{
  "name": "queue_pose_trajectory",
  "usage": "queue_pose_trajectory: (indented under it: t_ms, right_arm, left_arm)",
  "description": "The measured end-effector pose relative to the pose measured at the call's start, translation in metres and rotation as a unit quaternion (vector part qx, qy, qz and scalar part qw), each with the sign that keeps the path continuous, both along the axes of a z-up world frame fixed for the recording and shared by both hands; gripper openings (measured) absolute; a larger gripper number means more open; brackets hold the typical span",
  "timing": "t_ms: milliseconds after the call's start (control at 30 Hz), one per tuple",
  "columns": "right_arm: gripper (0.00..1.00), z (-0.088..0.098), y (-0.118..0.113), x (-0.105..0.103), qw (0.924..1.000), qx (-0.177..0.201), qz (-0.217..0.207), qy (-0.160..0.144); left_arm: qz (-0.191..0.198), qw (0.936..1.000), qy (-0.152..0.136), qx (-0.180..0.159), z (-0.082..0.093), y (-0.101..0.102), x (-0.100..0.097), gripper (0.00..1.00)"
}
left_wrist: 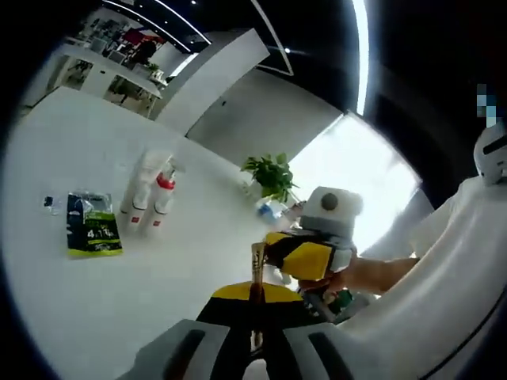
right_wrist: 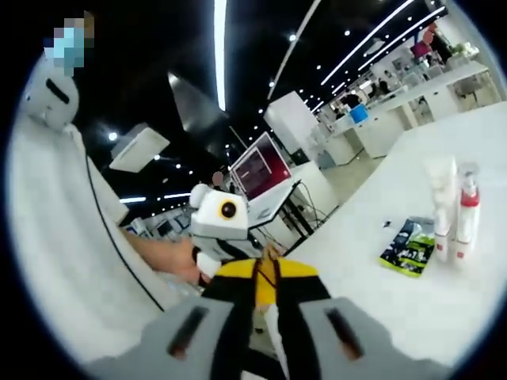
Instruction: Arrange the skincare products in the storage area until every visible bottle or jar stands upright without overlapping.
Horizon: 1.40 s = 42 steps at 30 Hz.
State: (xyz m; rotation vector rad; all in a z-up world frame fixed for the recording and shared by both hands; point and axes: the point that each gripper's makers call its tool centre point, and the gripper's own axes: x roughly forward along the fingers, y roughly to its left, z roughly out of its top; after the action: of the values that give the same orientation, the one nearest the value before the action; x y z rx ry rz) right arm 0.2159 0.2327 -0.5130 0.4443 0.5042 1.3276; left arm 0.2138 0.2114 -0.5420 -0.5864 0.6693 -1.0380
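In the left gripper view the left gripper [left_wrist: 257,317] pinches a thin brown stick-like item [left_wrist: 258,277] between closed jaws. Two white bottles [left_wrist: 150,202] stand upright together far left on the white table [left_wrist: 95,142], beside a green pouch [left_wrist: 93,226]. The right gripper [right_wrist: 265,305] – jaws pressed together – whether it clasps something, I cannot tell.

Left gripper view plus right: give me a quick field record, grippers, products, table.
left gripper: jaws shut, nothing seen between them
right gripper: jaws shut, nothing seen between them
spray bottle: red collar, upright
white tubes: upright, close beside the spray bottle
green-and-black pouch: lying flat, apart from the bottles
white table: carries all three
potted plant: at the table's far edge
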Motion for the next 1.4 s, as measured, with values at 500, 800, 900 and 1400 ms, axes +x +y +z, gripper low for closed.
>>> queue_pose_trajectory:
  t_ms: [500, 800, 900, 1400]
  right_arm:
    - [0.01, 0.002, -0.007, -0.004, 0.9994, 0.023, -0.008, 0.026]
    - [0.02, 0.016, -0.024, 0.003, 0.9953, 0.068, -0.039, 0.056]
    - [0.02, 0.013, -0.032, 0.000, 0.9945, 0.065, -0.053, 0.063]
    - [0.10, 0.001, -0.023, -0.006, 0.9942, 0.048, -0.062, 0.075]
  left_arm:
    - [-0.006, 0.9986, 0.027, -0.045, -0.002, 0.004, -0.007, 0.26]
    - [0.020, 0.9716, 0.105, -0.211, 0.025, 0.011, 0.000, 0.32]
    - [0.008, 0.9725, 0.106, -0.207, 0.025, 0.006, 0.001, 0.14]
    - [-0.007, 0.9799, 0.084, -0.181, 0.025, -0.005, -0.002, 0.01]
